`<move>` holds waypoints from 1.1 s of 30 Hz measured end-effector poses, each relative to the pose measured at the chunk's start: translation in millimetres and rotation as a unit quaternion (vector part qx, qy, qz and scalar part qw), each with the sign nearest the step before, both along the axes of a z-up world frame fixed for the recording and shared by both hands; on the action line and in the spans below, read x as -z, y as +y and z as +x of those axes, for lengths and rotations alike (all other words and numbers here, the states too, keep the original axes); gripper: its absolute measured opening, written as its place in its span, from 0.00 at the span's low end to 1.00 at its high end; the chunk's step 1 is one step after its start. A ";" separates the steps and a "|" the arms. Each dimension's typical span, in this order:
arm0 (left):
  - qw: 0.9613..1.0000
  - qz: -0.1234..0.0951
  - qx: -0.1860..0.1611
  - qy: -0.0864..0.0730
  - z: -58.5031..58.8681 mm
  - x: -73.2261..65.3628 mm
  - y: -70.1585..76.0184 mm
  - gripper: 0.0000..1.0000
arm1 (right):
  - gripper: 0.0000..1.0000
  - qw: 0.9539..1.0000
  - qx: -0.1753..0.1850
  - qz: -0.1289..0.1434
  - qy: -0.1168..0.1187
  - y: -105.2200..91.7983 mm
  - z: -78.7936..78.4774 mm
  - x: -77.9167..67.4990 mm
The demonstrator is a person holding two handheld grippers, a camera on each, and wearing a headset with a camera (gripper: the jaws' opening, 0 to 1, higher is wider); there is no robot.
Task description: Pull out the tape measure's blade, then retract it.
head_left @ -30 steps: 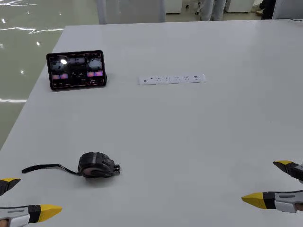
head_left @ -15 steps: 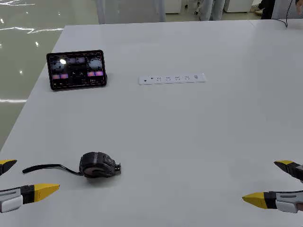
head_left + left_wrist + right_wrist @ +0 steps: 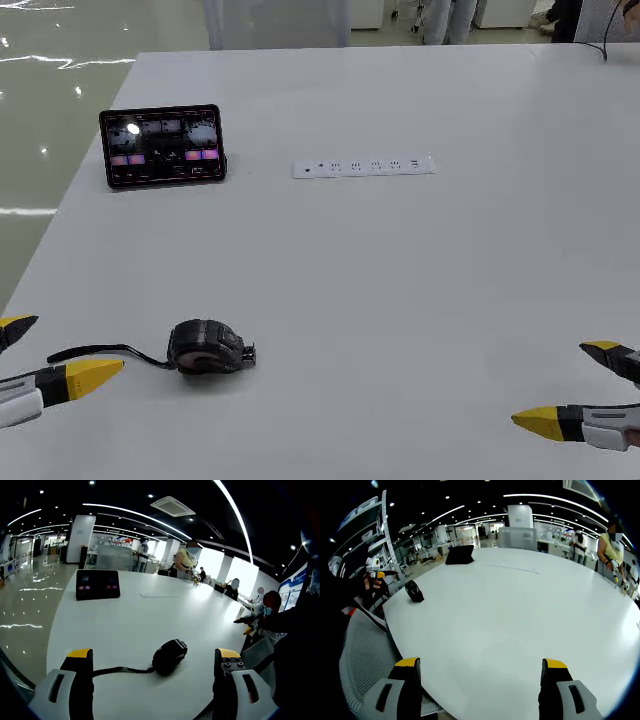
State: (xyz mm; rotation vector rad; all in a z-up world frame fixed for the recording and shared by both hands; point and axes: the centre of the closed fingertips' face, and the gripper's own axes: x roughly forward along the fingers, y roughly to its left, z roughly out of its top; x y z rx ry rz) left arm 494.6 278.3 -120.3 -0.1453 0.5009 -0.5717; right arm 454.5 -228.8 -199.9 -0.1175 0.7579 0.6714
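Where the head view looks down on the white worktop (image 3: pixel 400 280), the tape measure (image 3: pixel 208 347) lies on its side near the front left edge. Its black wrist strap (image 3: pixel 100 352) trails left towards the left gripper (image 3: pixel 62 345). That gripper's yellow-tipped fingers (image 3: pixel 95 372) are spread wide, near the strap's end but apart from it. The right gripper (image 3: pixel 555 385) sits at the front right, fingers wide, well apart from the tape measure. Bare worktop lies between them. A tablet (image 3: pixel 163 146) stands propped at the far left with its screen lit, and a white power strip (image 3: pixel 365 166) lies flat beside it, towards the middle.

Left gripper view: the left gripper (image 3: pixel 153 653) is spread wide and holds nothing. The tape measure (image 3: pixel 170 656) lies just ahead, between the two fingers, with the wrist strap (image 3: pixel 120 670) running left. The tablet (image 3: pixel 97 584) and power strip (image 3: pixel 159 595) lie beyond. The right gripper (image 3: pixel 248 621) is at the right edge. Several people (image 3: pixel 187 560) stand behind the worktop.

Right gripper view: the right gripper (image 3: pixel 477 662) is spread wide over bare worktop (image 3: pixel 510 615). The tape measure (image 3: pixel 413 591) lies far off to the left. The left gripper (image 3: pixel 376 574) is just beyond it. The tablet (image 3: pixel 460 554) and power strip (image 3: pixel 515 569) sit at the far side.
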 end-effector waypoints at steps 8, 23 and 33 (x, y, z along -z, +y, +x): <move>0.994 -0.070 -0.036 -0.072 14.4 -35.8 5.8 0.99 | 0.99 1.000 0.001 0.002 0.001 1.9 0.4 0.7; 0.995 0.006 -0.046 -0.086 20.3 -36.4 25.0 0.97 | 0.99 1.000 0.003 0.001 0.002 -0.8 -1.5 -1.1; 0.992 -0.056 -0.073 -0.089 18.8 -48.7 30.7 0.93 | 0.99 1.000 0.006 0.005 0.001 0.1 -1.3 -0.8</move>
